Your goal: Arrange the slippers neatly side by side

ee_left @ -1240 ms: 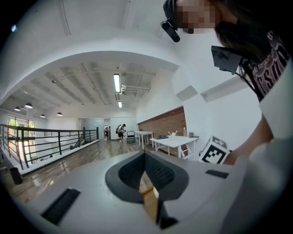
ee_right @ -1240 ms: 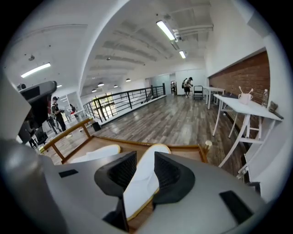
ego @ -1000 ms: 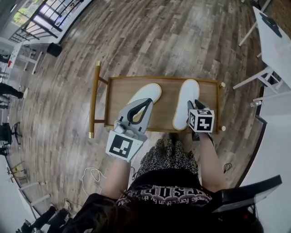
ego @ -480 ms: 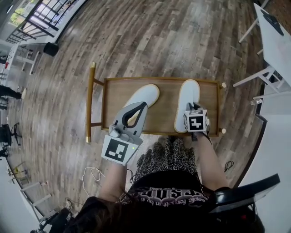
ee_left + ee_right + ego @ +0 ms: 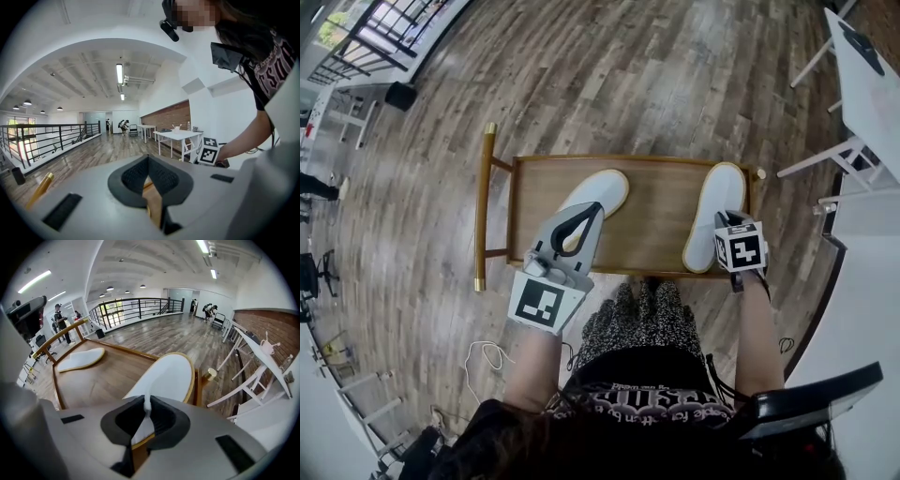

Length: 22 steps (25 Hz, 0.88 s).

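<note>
- Seemingly the task is only partly done: the two slippers lie on the worktop well apart and not parallel.
- Right slipper sits at the right end, with its long axis running away from me and its toe tipped slightly right.
- Left slipper lies diagonally, toe away and rightward.
- My right tool has just been closing and pinches the right slipper's near edge.
- My left tool is pressed together, empty.

A wooden trolley stands on plank floor, white table at right.
</note>
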Each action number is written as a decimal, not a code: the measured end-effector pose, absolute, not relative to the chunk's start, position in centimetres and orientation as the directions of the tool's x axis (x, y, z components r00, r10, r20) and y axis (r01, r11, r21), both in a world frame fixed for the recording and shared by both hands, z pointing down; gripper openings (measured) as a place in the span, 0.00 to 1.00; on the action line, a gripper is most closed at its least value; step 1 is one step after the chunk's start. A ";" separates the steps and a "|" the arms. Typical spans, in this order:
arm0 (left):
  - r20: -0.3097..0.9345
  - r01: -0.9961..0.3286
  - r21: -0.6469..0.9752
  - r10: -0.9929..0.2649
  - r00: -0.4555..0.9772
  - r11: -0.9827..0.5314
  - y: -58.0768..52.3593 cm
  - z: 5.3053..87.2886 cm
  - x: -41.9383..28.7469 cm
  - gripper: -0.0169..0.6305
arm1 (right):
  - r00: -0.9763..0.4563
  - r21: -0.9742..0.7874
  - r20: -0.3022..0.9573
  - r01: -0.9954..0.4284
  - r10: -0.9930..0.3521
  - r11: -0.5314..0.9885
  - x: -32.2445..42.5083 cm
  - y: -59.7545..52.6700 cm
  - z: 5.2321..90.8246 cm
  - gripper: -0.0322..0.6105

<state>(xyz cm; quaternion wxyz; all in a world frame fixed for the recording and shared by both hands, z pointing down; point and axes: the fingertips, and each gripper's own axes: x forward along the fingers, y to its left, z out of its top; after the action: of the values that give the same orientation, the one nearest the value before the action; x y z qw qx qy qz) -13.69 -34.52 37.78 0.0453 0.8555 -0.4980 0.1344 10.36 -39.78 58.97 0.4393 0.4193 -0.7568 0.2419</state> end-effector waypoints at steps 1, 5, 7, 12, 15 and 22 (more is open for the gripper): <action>0.273 -0.864 -0.056 -0.840 0.469 -0.501 -34.6 37.8 -13.6 0.01 | -0.250 0.009 0.876 -0.847 -0.412 0.532 11.0 -39.9 59.3 0.09; 0.271 -0.863 -0.053 -0.839 0.472 -0.503 -34.6 37.6 -13.6 0.01 | -0.197 0.064 0.906 -0.810 -0.374 0.582 12.4 -40.0 61.2 0.09; 0.270 -0.865 -0.054 -0.841 0.469 -0.500 -34.6 37.6 -13.7 0.01 | -0.164 0.112 0.908 -0.792 -0.386 0.600 12.8 -40.2 61.6 0.10; 0.271 -0.873 -0.054 -0.848 0.455 -0.485 -34.5 37.8 -14.1 0.01 | -0.133 0.181 0.900 -0.752 -0.415 0.633 13.1 -40.9 61.7 0.10; 0.273 -0.876 -0.053 -0.850 0.450 -0.480 -34.3 37.8 -14.3 0.01 | -0.109 0.219 0.903 -0.716 -0.415 0.663 13.3 -40.9 61.7 0.10; 0.262 -0.886 -0.046 -0.861 0.435 -0.462 -34.2 37.5 -14.8 0.01 | -0.124 0.197 0.894 -0.755 -0.431 0.625 13.8 -41.1 60.5 0.13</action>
<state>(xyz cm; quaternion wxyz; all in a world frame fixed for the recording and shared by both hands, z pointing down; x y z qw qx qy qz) -14.76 -34.16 37.48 0.0493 0.8457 -0.5164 0.1248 13.77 -41.11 60.46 0.5238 0.4043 -0.7337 0.1546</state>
